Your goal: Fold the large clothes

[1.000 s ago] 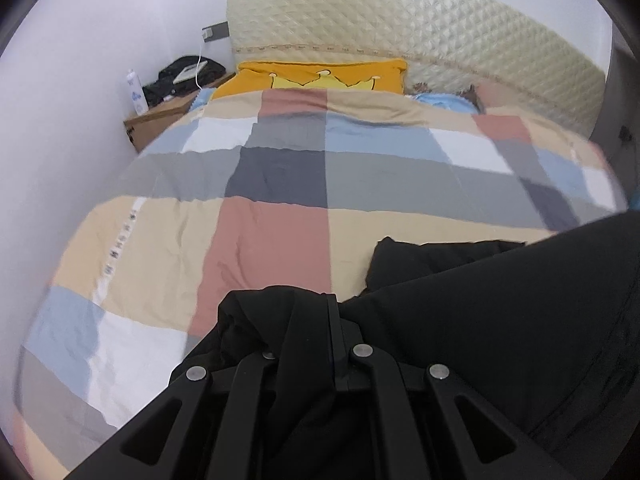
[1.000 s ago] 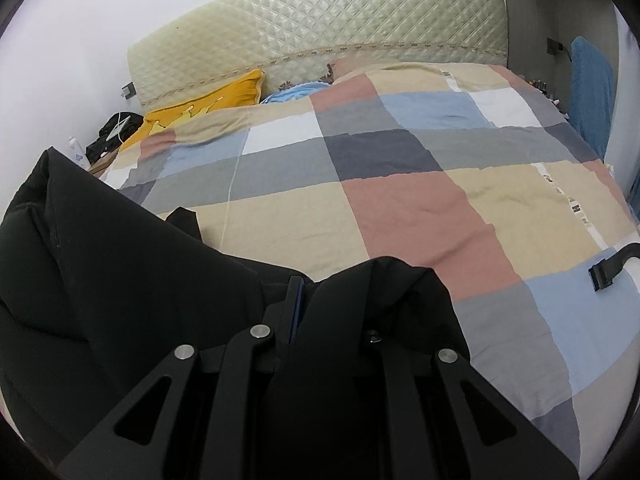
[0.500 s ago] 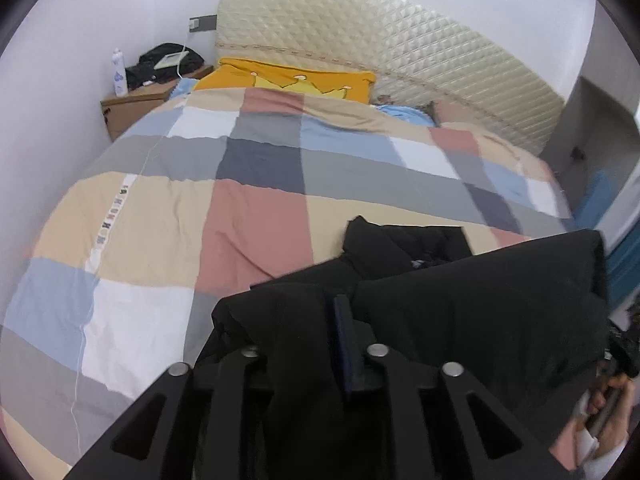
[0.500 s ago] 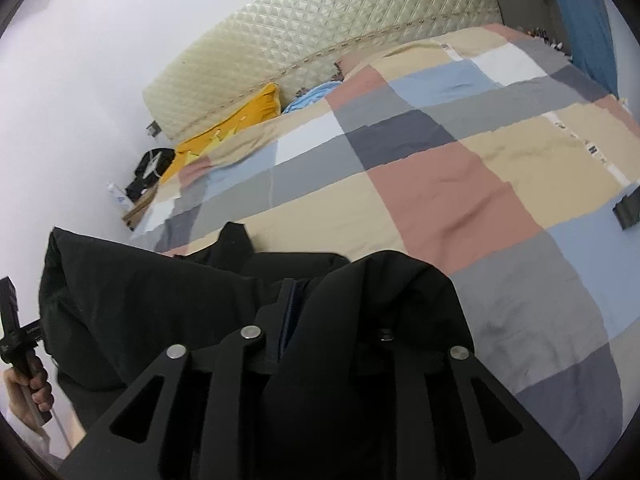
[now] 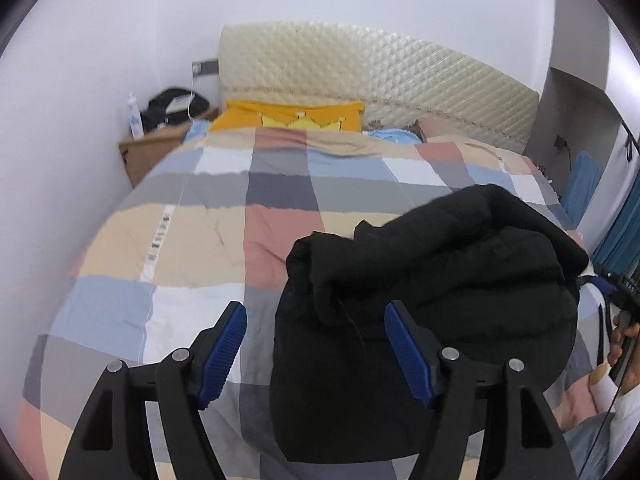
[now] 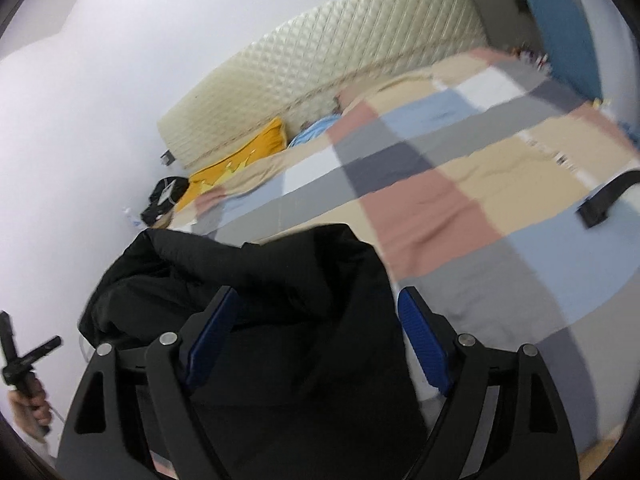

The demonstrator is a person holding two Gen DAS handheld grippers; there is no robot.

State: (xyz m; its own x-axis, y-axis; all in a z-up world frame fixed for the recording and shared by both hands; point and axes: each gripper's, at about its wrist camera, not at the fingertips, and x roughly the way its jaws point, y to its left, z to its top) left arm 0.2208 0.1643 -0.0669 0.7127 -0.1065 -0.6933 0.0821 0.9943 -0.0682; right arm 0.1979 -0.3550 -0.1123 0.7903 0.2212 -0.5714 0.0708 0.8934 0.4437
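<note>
On the checked bed cover (image 5: pixel 192 240) near its foot, the black garment (image 5: pixel 432 320) lies in a bulky doubled heap, released as both the left tongs (image 5: pixel 316 348) and right tongs (image 6: pixel 320 336) have just been opening, gaping above it with nothing gripped, suggesting this fold is laid down.

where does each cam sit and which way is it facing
Left wrist: on the left tool, facing down the bed toward the headboard; its open fingers and the person's other hand show.
Right wrist: on the right tool, view tilted, same direction; open fingers show.
Shared: black garment, checked quilt, yellow pillow.
</note>
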